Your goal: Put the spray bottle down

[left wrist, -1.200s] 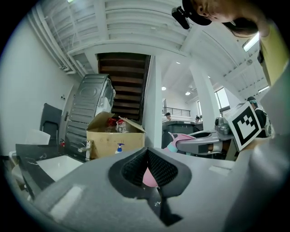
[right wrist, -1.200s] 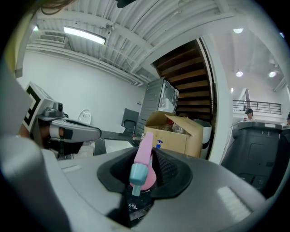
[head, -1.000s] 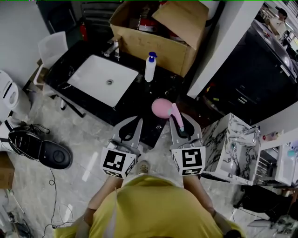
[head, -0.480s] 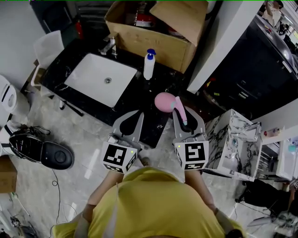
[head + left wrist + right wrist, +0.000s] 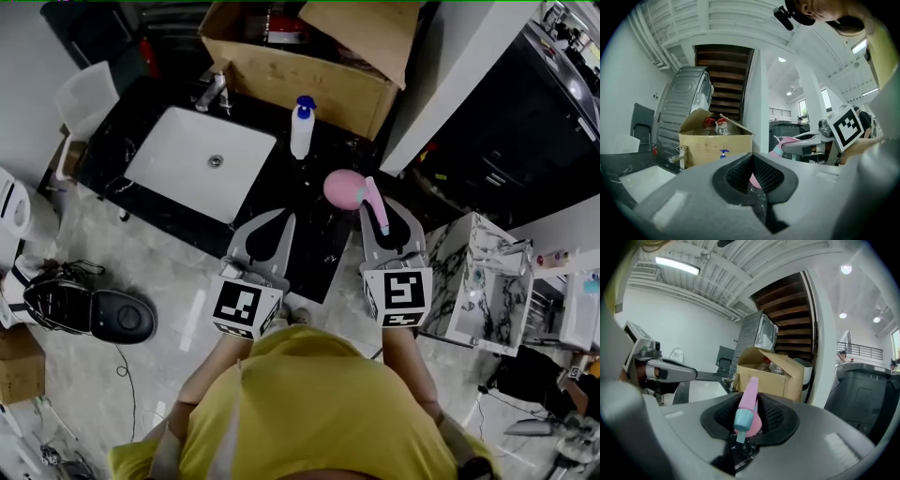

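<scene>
A pink spray bottle (image 5: 343,187) with a pale blue nozzle lies between the jaws of my right gripper (image 5: 382,212), which is shut on its neck. Its round body juts out ahead, over the right end of the black counter (image 5: 284,208). In the right gripper view the spray bottle (image 5: 750,405) points its nozzle back at the camera. My left gripper (image 5: 280,218) hovers level over the counter's front edge, its fingertips together with nothing between them. The left gripper view shows the left gripper (image 5: 752,176) and, off to its right, the spray bottle (image 5: 786,140).
A white sink (image 5: 199,161) with a faucet (image 5: 214,92) fills the counter's left part. A white pump bottle (image 5: 302,129) stands before an open cardboard box (image 5: 300,70). A white column (image 5: 450,75) and a marbled cabinet (image 5: 473,291) stand at the right. Shoes (image 5: 89,309) lie on the floor at the left.
Both grippers have moved forward toward the counter, side by side. The spray bottle has travelled with the right one and now hangs over the countertop.
</scene>
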